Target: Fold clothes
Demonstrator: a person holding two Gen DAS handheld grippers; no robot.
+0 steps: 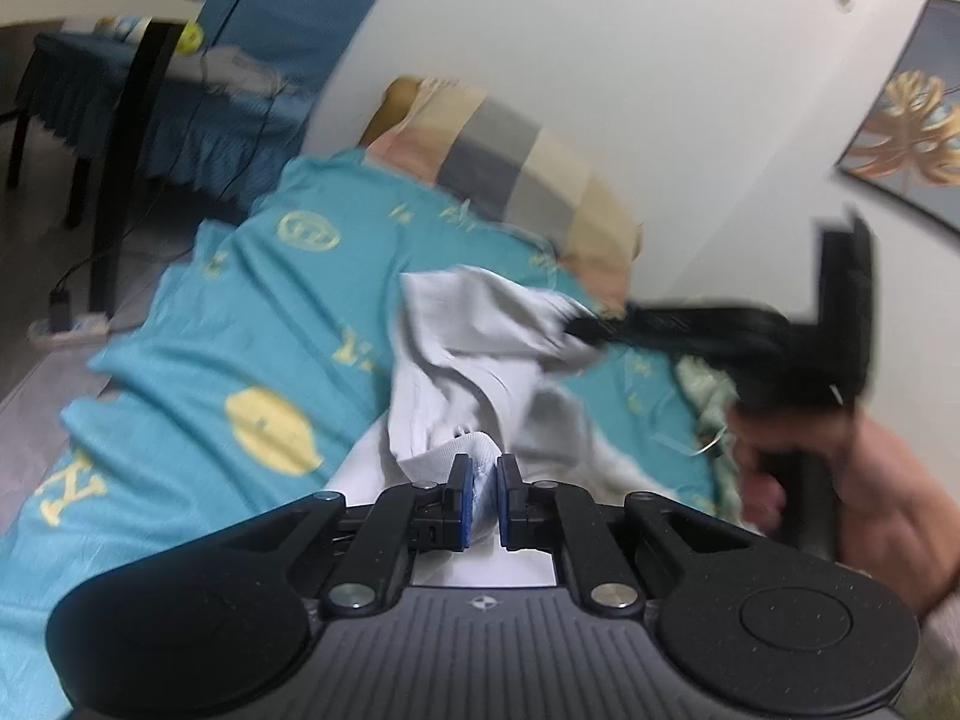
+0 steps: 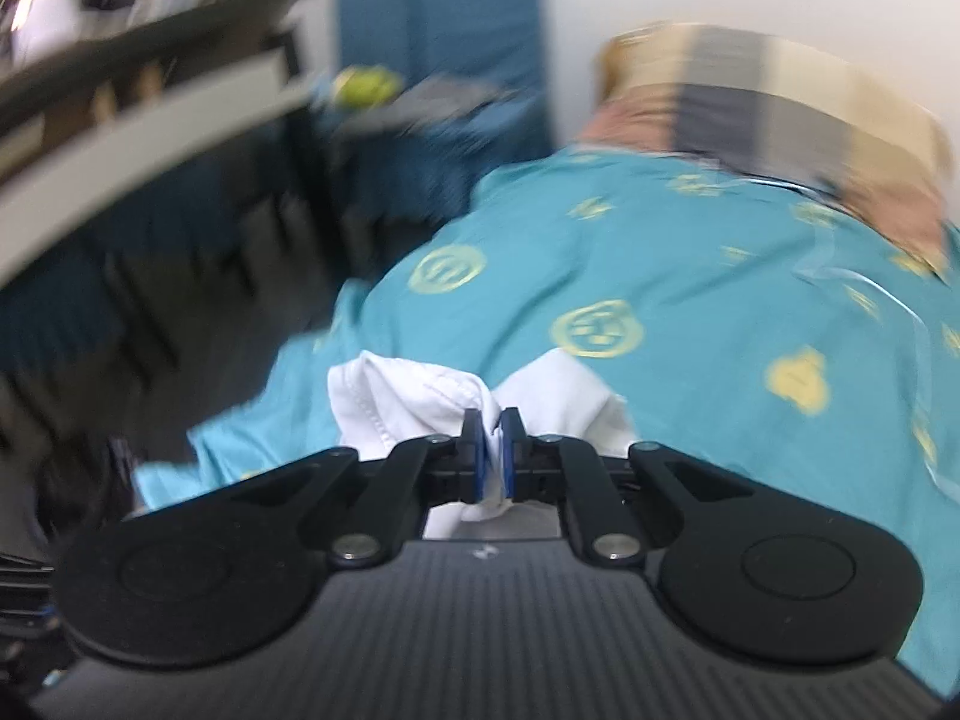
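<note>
I have the white garment [image 1: 480, 360] pinched in both grippers above the teal bedsheet [image 1: 240, 312]. My left gripper [image 1: 485, 495] is nearly closed, its blue pads biting a ribbed hem at the near edge. My right gripper [image 2: 493, 456] is likewise clamped on a bunched fold of the same white cloth, which spills out on either side of its tips. In the left view the right gripper reaches in from the right, blurred, at the garment's far end.

The cloth looks lifted and crumpled, hanging between the two grips, so I judge the step to be spreading it flat before any fold. To do that well I should draw the two grips apart evenly until the slack goes, then lower it onto the open sheet, away from the checked pillow [image 1: 540, 180] at the far side.

Its long axis seems to run near to far, slanting right; which end is the collar I cannot tell
</note>
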